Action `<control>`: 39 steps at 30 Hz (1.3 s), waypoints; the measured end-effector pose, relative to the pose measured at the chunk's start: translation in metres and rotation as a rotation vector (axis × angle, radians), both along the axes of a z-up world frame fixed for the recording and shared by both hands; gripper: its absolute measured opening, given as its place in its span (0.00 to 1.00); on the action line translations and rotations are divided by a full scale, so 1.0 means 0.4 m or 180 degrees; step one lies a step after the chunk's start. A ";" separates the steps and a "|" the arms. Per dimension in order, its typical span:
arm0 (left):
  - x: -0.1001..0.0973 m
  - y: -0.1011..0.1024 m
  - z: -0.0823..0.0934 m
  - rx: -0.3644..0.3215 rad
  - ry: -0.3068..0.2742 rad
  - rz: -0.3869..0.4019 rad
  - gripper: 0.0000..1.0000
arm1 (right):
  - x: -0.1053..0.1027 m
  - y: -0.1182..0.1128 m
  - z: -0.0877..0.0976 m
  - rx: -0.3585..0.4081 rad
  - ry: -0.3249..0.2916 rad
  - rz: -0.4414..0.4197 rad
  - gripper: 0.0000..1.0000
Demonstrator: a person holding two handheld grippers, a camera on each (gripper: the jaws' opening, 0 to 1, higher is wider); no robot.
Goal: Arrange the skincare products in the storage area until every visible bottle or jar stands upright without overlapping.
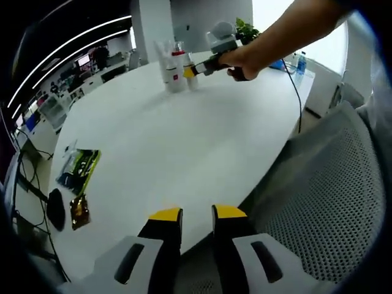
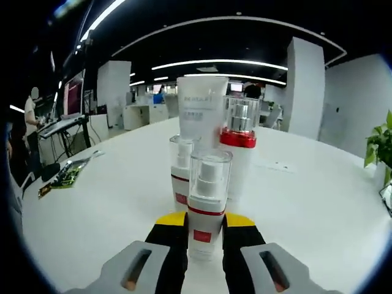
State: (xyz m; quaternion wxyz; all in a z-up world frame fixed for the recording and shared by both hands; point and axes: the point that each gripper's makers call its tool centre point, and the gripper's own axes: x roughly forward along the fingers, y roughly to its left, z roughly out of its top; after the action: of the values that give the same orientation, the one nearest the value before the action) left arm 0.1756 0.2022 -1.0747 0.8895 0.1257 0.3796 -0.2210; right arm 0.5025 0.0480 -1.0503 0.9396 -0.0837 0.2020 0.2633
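Skincare bottles stand upright in a tight cluster on the white counter (image 2: pixel 318 202). The right gripper (image 2: pixel 204 233) closes its jaws around the nearest pump bottle (image 2: pixel 206 202); behind it stand a second pump bottle (image 2: pixel 181 174), a red-collared bottle (image 2: pixel 239 153) and a tube (image 2: pixel 201 110), apparently crowded. Spacing seems left to do. The left gripper (image 1: pixel 197 223) hangs nearly closed, empty, well back.

White table (image 1: pixel 184 141) — bottles (image 1: pixel 176 68), packets (image 1: pixel 78 171)

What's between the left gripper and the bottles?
Nothing visible. In the left gripper view only bare white table lies between the left gripper and the bottles at the far edge. The right gripper is already there, its jaws around the nearest bottle.
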 end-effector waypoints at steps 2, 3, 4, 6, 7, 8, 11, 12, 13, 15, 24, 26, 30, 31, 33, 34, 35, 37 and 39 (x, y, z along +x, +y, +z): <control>-0.001 0.004 -0.004 0.0026 0.0025 0.0009 0.14 | 0.001 0.006 0.000 -0.0011 -0.0018 0.0052 0.13; -0.001 0.004 -0.006 0.0033 0.0033 0.0005 0.14 | 0.003 0.007 0.001 -0.0012 -0.0039 0.0066 0.13; -0.002 0.004 -0.007 0.0032 0.0035 0.0005 0.14 | 0.004 0.007 0.001 -0.0005 -0.0047 0.0069 0.13; -0.002 0.004 -0.007 0.0042 0.0031 -0.0002 0.13 | 0.008 0.006 0.002 0.0021 -0.0078 0.0060 0.13; -0.002 0.004 -0.007 0.0049 0.0030 -0.0007 0.13 | 0.010 0.004 0.002 0.0031 -0.0100 0.0053 0.13; -0.003 0.004 -0.008 0.0051 0.0034 -0.0009 0.13 | 0.011 0.004 0.002 0.0038 -0.0115 0.0053 0.13; -0.004 0.004 -0.010 0.0058 0.0047 -0.0011 0.13 | 0.005 0.001 0.000 0.0044 -0.0152 0.0051 0.14; -0.004 0.003 -0.010 0.0054 0.0048 -0.0014 0.13 | 0.003 -0.003 0.000 0.0052 -0.0163 0.0028 0.14; -0.004 0.003 -0.010 0.0049 0.0056 -0.0009 0.13 | 0.001 -0.008 -0.006 0.0040 -0.0151 0.0003 0.13; -0.005 0.002 -0.013 0.0047 0.0077 -0.0009 0.13 | 0.000 -0.010 -0.006 0.0074 -0.0172 -0.0012 0.13; -0.010 -0.003 -0.017 0.0027 0.0107 -0.0049 0.13 | 0.040 -0.011 -0.009 -0.0007 -0.0102 -0.0210 0.13; -0.010 -0.004 -0.018 0.0015 0.0107 -0.0047 0.14 | 0.049 -0.006 -0.009 -0.0033 -0.0096 -0.0257 0.14; -0.011 0.001 -0.021 0.0049 0.0121 -0.0036 0.13 | 0.063 -0.003 -0.011 -0.0032 -0.0079 -0.0344 0.14; -0.010 0.001 -0.019 0.0049 0.0114 -0.0037 0.13 | 0.068 -0.005 -0.011 -0.0021 -0.0066 -0.0381 0.14; -0.010 0.001 -0.018 0.0045 0.0109 -0.0031 0.13 | 0.073 -0.008 -0.010 -0.0039 -0.0041 -0.0429 0.14; -0.009 0.002 -0.018 0.0043 0.0105 -0.0027 0.13 | 0.074 -0.008 -0.011 -0.0035 -0.0028 -0.0439 0.14; -0.009 0.002 -0.017 0.0042 0.0100 -0.0027 0.13 | 0.075 -0.010 -0.012 -0.0028 -0.0018 -0.0458 0.14; -0.010 0.003 -0.019 0.0054 0.0109 -0.0030 0.13 | 0.076 -0.011 -0.012 -0.0041 -0.0018 -0.0470 0.14; -0.011 0.003 -0.020 0.0065 0.0117 -0.0034 0.12 | 0.075 -0.013 -0.012 -0.0043 -0.0023 -0.0479 0.14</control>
State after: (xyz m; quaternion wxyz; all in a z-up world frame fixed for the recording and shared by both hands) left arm 0.1713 0.2035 -1.0826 0.8799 0.1328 0.3975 -0.2242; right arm 0.5326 0.0428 -1.0551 0.9569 -0.0756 0.2062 0.1903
